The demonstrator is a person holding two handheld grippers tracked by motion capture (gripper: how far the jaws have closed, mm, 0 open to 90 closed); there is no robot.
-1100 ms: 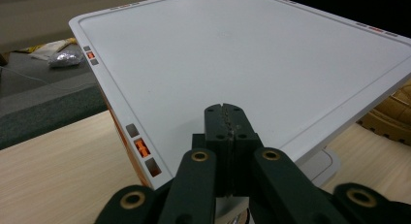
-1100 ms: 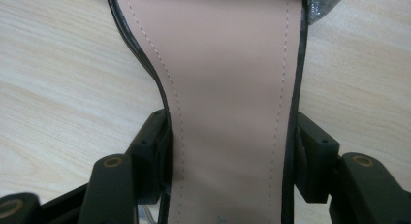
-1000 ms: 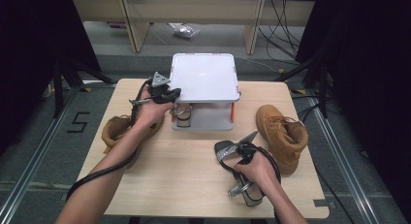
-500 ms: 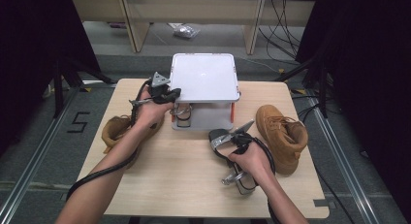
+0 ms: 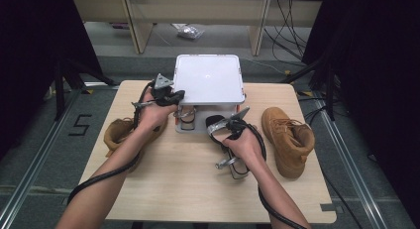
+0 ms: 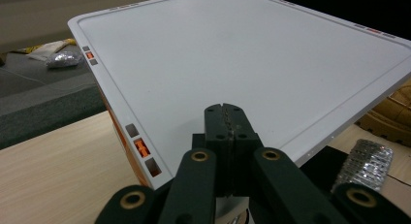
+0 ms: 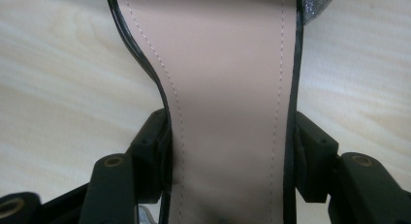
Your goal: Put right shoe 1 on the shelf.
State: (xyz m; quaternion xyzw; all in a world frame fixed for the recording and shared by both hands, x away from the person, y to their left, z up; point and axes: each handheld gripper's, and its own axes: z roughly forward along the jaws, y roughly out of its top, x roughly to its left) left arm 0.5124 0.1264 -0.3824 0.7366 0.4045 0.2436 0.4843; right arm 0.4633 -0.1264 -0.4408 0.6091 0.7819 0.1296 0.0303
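Note:
A white two-level stand (image 5: 208,78) sits at the table's far middle. My left gripper (image 5: 179,95) is shut with nothing in it, its tips (image 6: 225,118) hovering just over the near-left corner of the stand's flat top (image 6: 232,64). My right gripper (image 5: 223,129) is shut on a sandal (image 5: 213,123), held just in front of the stand. In the right gripper view the jaws press both black edges of its pink insole (image 7: 228,88), and a glitter strap shows at the top. A second sandal (image 5: 187,115) lies under the stand's top.
A tan boot (image 5: 287,140) lies on the table's right side. Another tan boot (image 5: 119,132) lies at the left, partly under my left forearm. Bare wood (image 5: 188,179) stretches along the near edge. Cables trail from both grippers.
My right hand has carried the sandal forward and left, toward the front of the stand, and a little up. The left gripper has stayed where it was.

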